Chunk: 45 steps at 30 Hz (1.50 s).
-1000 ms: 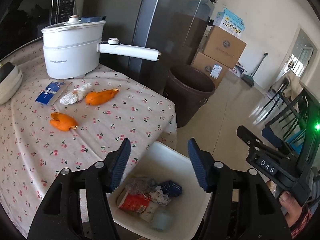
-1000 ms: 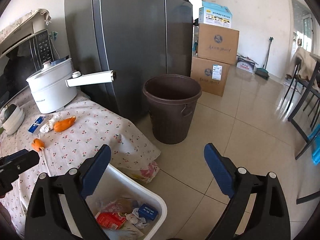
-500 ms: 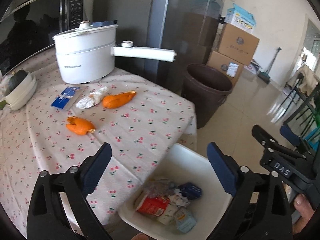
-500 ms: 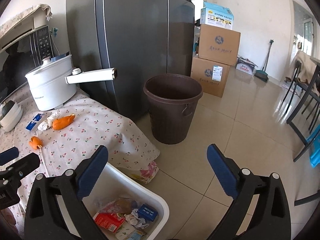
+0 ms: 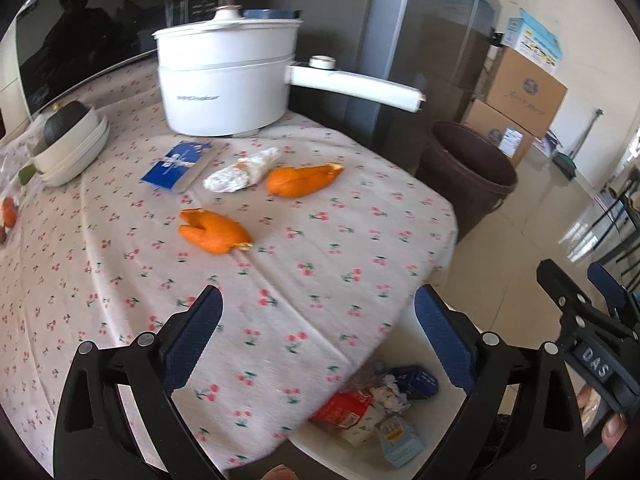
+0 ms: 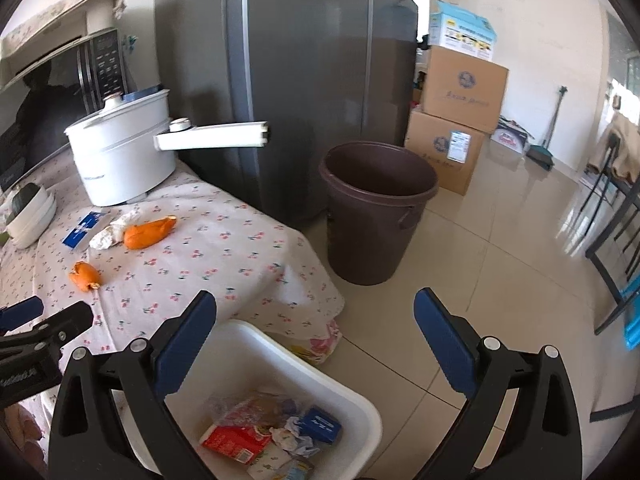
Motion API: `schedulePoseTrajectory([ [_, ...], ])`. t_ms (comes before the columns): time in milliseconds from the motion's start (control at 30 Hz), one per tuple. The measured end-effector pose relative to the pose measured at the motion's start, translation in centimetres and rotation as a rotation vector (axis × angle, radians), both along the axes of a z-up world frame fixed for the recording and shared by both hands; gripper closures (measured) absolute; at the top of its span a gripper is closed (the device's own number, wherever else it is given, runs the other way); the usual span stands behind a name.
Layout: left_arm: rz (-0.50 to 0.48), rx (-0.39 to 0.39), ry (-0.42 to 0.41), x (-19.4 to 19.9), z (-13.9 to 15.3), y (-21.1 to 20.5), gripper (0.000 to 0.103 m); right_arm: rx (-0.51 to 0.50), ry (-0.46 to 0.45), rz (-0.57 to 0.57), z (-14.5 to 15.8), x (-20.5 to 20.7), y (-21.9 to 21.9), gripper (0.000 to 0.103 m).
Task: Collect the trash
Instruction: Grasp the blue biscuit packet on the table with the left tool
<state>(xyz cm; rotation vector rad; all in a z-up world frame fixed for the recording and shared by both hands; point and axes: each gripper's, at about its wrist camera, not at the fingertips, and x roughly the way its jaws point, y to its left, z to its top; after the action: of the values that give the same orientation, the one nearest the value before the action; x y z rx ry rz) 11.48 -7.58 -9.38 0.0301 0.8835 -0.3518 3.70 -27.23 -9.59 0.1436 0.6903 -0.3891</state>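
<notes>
- My left claw (image 5: 318, 328) is spread wide with nothing between its blue pads, hanging over the near edge of the surface (image 5: 120, 280), which wears a cherry-print cloth.
- My right claw (image 6: 314, 330) is also wide open and empty — it sits above the white bin (image 6: 348, 396) and the tiled floor (image 6: 500, 280).
- The white bin stands low beside the surface's edge; inside lie a red packet (image 6: 236, 442), a small blue box (image 6: 322, 426) and crumpled wrappers (image 6: 288, 436).
- Trash on the surface: one orange peel (image 5: 214, 232) closest to me, a second, longer orange peel (image 5: 300, 180) farther back, and a crumpled white tissue (image 5: 240, 170) touching that second peel's left end.
- A flat blue packet (image 5: 176, 166) lies just left of the tissue.
- Behind these stands a white electric pot (image 5: 228, 80) with its long handle jutting out to the right, past the surface's edge.
- At far left sit stacked white bowls (image 5: 72, 148) holding something dark green — I cannot tell what it is.
- A dark brown bucket (image 6: 378, 212) stands on the floor next to the grey fridge (image 6: 300, 60), with cardboard boxes (image 6: 460, 120) stacked beyond it.
</notes>
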Motion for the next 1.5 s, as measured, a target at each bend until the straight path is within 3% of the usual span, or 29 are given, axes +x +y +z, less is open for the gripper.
schedulePoseTrajectory([
  [367,0.099,0.023,0.014,4.4,-0.4,3.8,0.01,-0.038,-0.024,0.102,0.9,4.3,4.5,0.007],
  [600,0.177,-0.008,0.043,8.3,-0.7,7.2,0.01,-0.047,-0.021,0.147,0.8,7.3,6.5,0.007],
  [900,0.203,0.088,0.013,15.0,-1.5,9.0,0.011,-0.085,-0.01,0.181,0.5,11.1,8.2,0.007],
  [1000,0.199,0.127,0.027,17.5,-2.4,9.0,0.017,-0.07,0.01,0.193,0.0,12.2,8.3,0.007],
  [1433,0.103,0.216,0.12,23.5,-6.6,8.3,0.017,-0.082,0.09,0.206,-2.2,14.4,8.3,0.007],
  [1500,0.092,0.203,0.127,23.6,-7.0,8.4,0.026,-0.084,0.096,0.214,-2.4,14.5,8.4,0.007],
])
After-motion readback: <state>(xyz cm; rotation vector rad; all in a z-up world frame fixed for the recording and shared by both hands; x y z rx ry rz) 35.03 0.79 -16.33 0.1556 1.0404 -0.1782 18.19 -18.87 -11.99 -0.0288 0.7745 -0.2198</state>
